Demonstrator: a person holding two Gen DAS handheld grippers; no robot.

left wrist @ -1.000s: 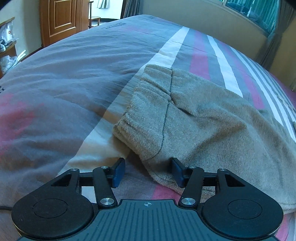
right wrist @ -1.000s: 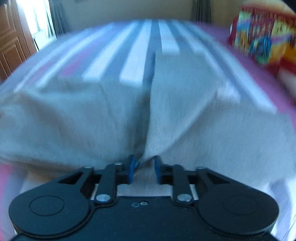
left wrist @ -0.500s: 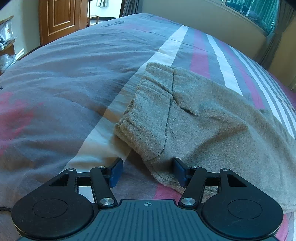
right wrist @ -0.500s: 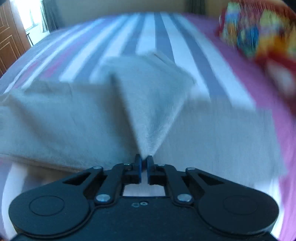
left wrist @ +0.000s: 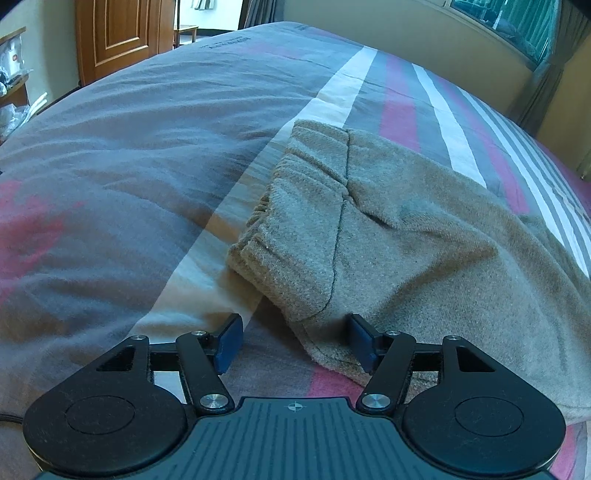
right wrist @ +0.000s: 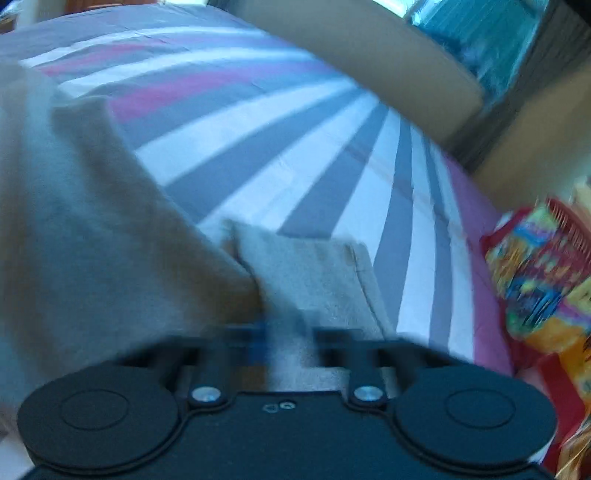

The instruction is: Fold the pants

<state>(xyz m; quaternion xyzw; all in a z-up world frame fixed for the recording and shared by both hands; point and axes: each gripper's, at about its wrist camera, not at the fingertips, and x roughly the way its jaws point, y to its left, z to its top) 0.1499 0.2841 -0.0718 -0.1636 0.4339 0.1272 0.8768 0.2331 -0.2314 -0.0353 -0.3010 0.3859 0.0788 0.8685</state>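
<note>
Grey-beige fleece pants (left wrist: 388,229) lie on the striped bed, the elastic waistband (left wrist: 266,221) toward the left. My left gripper (left wrist: 294,343) hovers low over the near waistband corner. Its jaws are opening, and the fabric edge lies between the blue pads without being pressed. The right wrist view is blurred by motion. There my right gripper (right wrist: 284,332) is shut on a fold of the pants (right wrist: 92,240), and a doubled-over flap of cloth (right wrist: 306,266) rises just ahead of the jaws.
The striped grey, white and pink duvet (left wrist: 129,166) covers the whole bed. A colourful patterned cushion or blanket (right wrist: 543,266) lies at the right. A wooden door (left wrist: 122,33) stands beyond the far left, and a tan wall with a window (right wrist: 480,33) runs along the far side.
My right gripper shut on the pants fabric and swung sideways, rolling, dragging a fold of cloth with it. My left gripper kept its place while its jaws widened slightly.
</note>
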